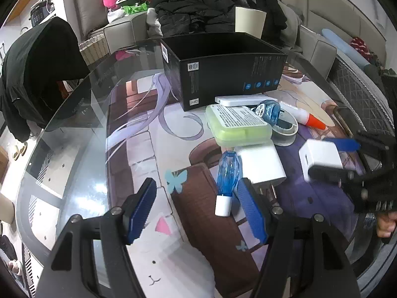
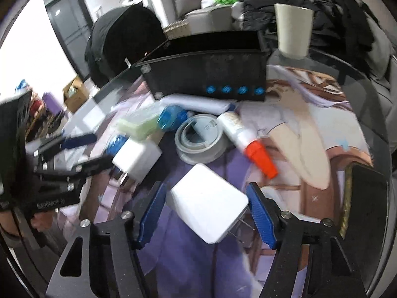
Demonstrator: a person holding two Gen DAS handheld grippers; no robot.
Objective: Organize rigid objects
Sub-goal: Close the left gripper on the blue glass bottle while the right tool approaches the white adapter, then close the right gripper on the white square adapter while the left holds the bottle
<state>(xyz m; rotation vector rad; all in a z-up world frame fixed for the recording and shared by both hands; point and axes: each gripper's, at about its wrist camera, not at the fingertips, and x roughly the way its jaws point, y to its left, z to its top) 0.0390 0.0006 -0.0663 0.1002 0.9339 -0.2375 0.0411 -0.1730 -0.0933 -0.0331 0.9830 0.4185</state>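
- Left wrist view: the left gripper [image 1: 196, 207] stood open over the mat, the blue bottle [image 1: 226, 177] near its right finger; the black box [image 1: 223, 74] lay far, the right gripper blurred.
- Right wrist view: the right gripper [image 2: 206, 216] gaped around a white charger [image 2: 208, 201], contact unclear; everything smeared.

From the right wrist most of the clutter is smeared by motion, the green case [image 2: 139, 124] and black box [image 2: 206, 74] lettering unreadable, while the left wrist view cuts off the right gripper [image 1: 347, 159] at its edge, blurring the white charger cube [image 1: 320, 159].
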